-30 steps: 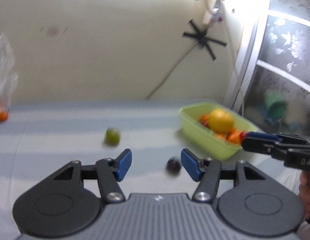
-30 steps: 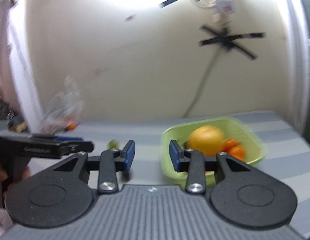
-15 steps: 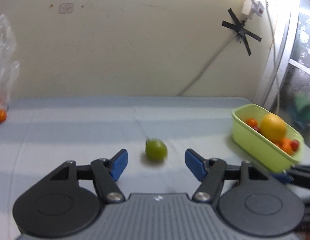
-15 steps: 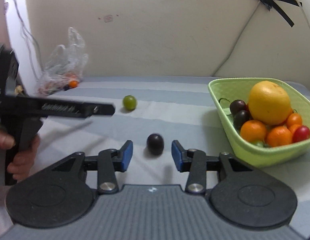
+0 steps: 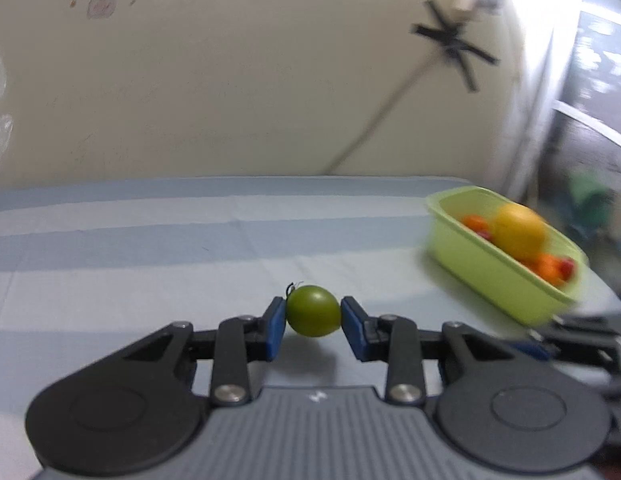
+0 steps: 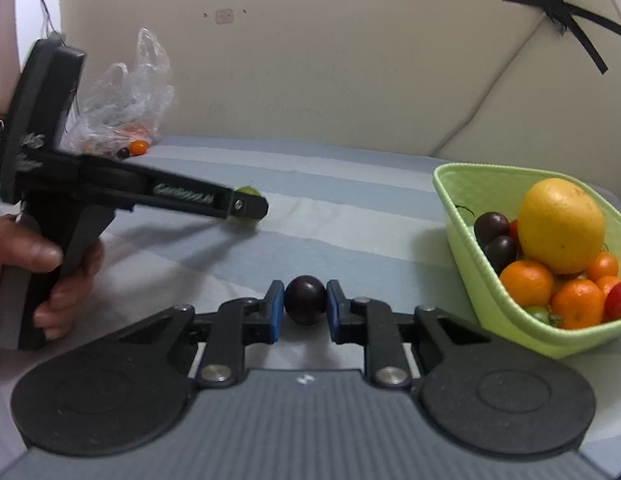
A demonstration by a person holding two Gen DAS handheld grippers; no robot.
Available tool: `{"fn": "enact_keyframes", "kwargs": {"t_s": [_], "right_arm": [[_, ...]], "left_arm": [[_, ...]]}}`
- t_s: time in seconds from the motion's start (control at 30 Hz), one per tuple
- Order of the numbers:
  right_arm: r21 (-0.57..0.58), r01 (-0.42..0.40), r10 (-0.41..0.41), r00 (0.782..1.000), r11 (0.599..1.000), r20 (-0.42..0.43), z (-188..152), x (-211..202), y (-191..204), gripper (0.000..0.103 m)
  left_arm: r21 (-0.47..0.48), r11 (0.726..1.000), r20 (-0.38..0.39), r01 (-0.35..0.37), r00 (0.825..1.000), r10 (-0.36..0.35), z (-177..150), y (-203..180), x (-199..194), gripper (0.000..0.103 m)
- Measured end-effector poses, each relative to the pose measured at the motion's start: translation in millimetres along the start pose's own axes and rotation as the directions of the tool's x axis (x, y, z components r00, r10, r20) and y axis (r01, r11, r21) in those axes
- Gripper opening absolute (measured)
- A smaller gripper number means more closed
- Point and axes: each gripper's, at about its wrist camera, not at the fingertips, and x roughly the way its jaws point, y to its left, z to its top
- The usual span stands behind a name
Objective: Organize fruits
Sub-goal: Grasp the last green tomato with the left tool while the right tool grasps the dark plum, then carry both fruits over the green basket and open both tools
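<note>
Gripping a small green tomato [image 5: 313, 317] between its two blue pads, the left gripper [image 5: 313, 326] has both pads pressed against the fruit's sides, with a thin dark stem sticking up at the fruit's upper left. Whether the tomato rests on the striped blue-and-white tablecloth [image 5: 150, 256] or sits just above it cannot be told, though a faint shadow lies directly below it. The right gripper [image 6: 305, 307] is likewise closed on fruit: a dark purple tomato [image 6: 305, 300] sits pinched between its blue pads, low over the cloth. Off to the right of both grippers stands a light green basket [image 6: 482, 280], holding a large yellow citrus [image 6: 560, 224], several small oranges [image 6: 526, 282], two more dark tomatoes [image 6: 491, 226] and a red tomato [image 6: 618, 306] near the front corner; in the left wrist view this basket is motion-blurred. From the right wrist view, the left gripper appears from the side, held by a bare hand [image 6: 38, 264], its tip covering most of the green tomato well to the left of the basket. Against the cream wall at the far left of the table lies a crumpled clear plastic bag [image 6: 126, 100] with a small orange fruit [image 6: 139, 146] beside it. Black tape [image 6: 562, 8] forms a crossed mark on the wall at upper right.
</note>
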Motion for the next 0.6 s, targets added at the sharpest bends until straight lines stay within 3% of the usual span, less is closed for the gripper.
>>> {"fn": "enact_keyframes", "kwargs": {"t_s": [0.33,0.6], "right_arm": [[0.114,-0.002,-0.001,1.0,0.993,0.029,-32,-57,-33,0.025],[0.227,0.001,-0.021,0.996,0.974,0.089,-61,-97,-61,0.025]], "left_arm": [[-0.016,0.992,-0.013,0.124,0.992,-0.124,-60,-65,-57,0.031],[0.062,0.984,-0.039,0.168,0.985,-0.166,-54,-121,-54,0.031]]}}
